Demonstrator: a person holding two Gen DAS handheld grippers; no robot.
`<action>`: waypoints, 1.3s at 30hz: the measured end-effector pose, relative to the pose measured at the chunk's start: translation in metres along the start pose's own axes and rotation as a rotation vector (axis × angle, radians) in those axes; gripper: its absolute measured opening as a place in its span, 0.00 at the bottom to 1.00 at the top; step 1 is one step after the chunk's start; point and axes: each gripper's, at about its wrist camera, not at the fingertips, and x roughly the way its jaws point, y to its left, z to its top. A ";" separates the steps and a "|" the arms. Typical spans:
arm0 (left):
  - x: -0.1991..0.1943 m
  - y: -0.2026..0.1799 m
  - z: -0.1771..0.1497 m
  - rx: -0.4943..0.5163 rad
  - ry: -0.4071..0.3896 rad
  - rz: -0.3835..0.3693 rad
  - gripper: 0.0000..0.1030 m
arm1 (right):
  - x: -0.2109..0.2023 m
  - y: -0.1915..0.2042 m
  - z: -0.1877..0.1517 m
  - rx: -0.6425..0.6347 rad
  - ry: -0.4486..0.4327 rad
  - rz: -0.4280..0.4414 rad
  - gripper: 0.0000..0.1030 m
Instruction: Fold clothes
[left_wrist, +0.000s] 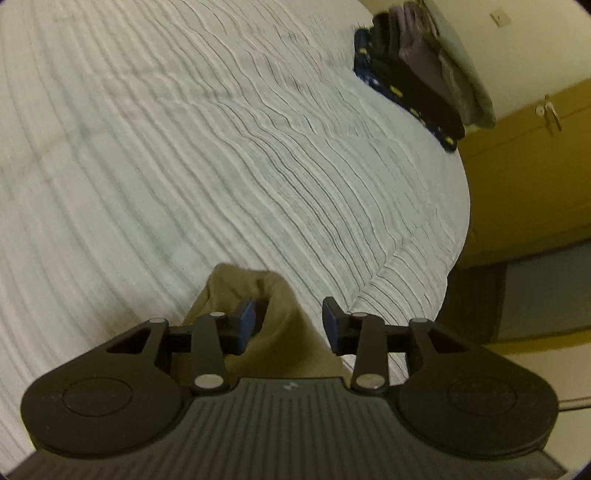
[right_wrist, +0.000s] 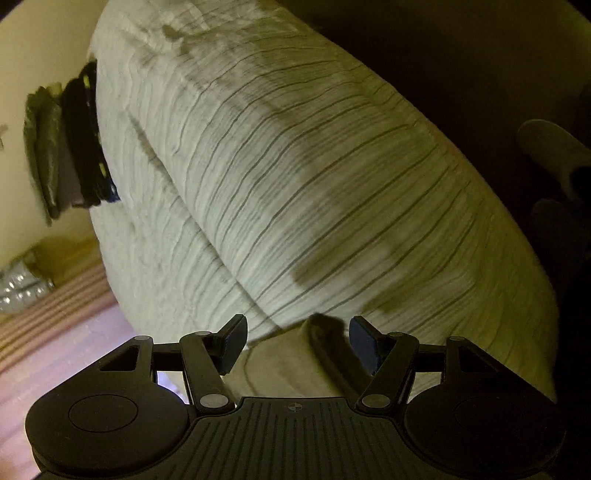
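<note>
An olive-tan garment (left_wrist: 273, 332) lies between the fingers of my left gripper (left_wrist: 290, 325), over a white ribbed bedspread (left_wrist: 221, 147). The left jaws stand open, the cloth draped past the left pad. In the right wrist view a pale fold of the same garment (right_wrist: 295, 362) sits between the fingers of my right gripper (right_wrist: 297, 341), whose jaws also stand open. A stack of folded clothes (left_wrist: 417, 70) rests at the far bed edge and also shows in the right wrist view (right_wrist: 70, 147).
The bedspread (right_wrist: 314, 184) fills both views. A yellow-brown cupboard with handles (left_wrist: 546, 114) stands beyond the bed corner. A striped pink cloth (right_wrist: 55, 306) and a silvery object (right_wrist: 22, 288) lie at the left of the bed.
</note>
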 end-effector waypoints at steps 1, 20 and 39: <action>0.006 -0.001 0.004 0.007 0.019 0.004 0.35 | 0.003 0.001 -0.002 0.000 -0.005 0.001 0.64; 0.052 -0.009 0.017 0.168 0.124 -0.002 0.05 | 0.041 -0.009 -0.013 0.020 -0.043 -0.076 0.14; 0.047 0.006 -0.004 0.170 -0.076 -0.001 0.06 | 0.039 -0.022 -0.023 0.062 -0.121 -0.043 0.03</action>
